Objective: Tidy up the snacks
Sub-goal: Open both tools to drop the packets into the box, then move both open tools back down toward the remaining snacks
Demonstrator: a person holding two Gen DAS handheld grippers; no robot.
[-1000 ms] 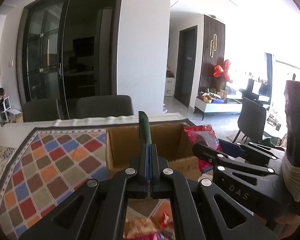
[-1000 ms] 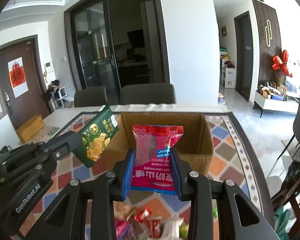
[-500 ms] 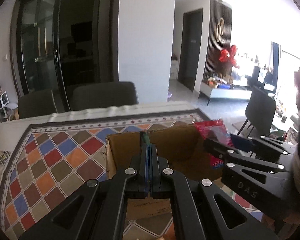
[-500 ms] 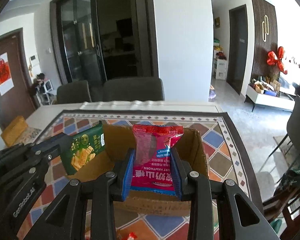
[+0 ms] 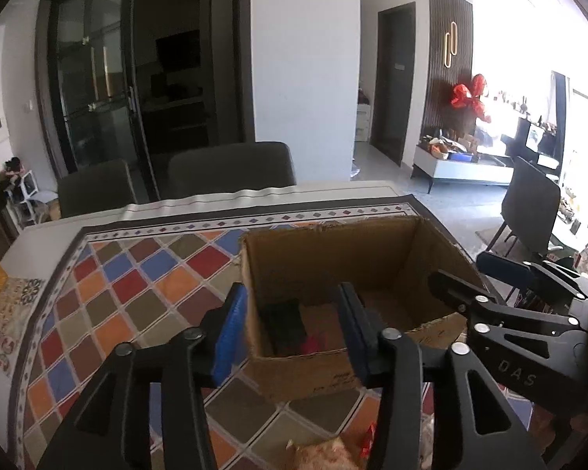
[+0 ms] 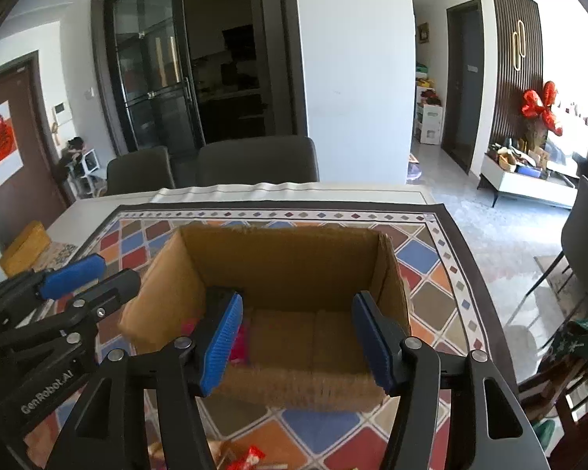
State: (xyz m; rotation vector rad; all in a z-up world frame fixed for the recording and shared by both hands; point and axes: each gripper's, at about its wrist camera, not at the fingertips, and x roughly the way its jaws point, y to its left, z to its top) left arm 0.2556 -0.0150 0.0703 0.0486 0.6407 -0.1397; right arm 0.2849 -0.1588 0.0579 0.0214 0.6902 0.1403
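An open cardboard box (image 5: 333,258) (image 6: 286,262) stands on the patterned tablecloth. On its floor lie a dark green snack packet (image 5: 286,325) and a red snack packet (image 5: 315,342) (image 6: 242,348). My left gripper (image 5: 290,329) hovers over the box's near left corner; its jaws are opening and grip nothing. My right gripper (image 6: 298,338) hangs over the box's near wall, its jaws also opening, with nothing between the blue pads. Each gripper shows in the other's view: the right gripper (image 5: 474,276) at the box's right side, the left gripper (image 6: 98,276) at its left.
Several loose snack packets (image 5: 325,450) (image 6: 251,456) lie on the tablecloth (image 5: 137,286) near the front edge. Two grey chairs (image 6: 254,160) stand behind the table. A yellow box (image 6: 23,246) sits at the table's left end. Another chair (image 5: 529,203) stands on the right.
Both grippers came forward over the box and opened. The green packet left the left gripper and the red packet left the right one; both now lie inside the box.
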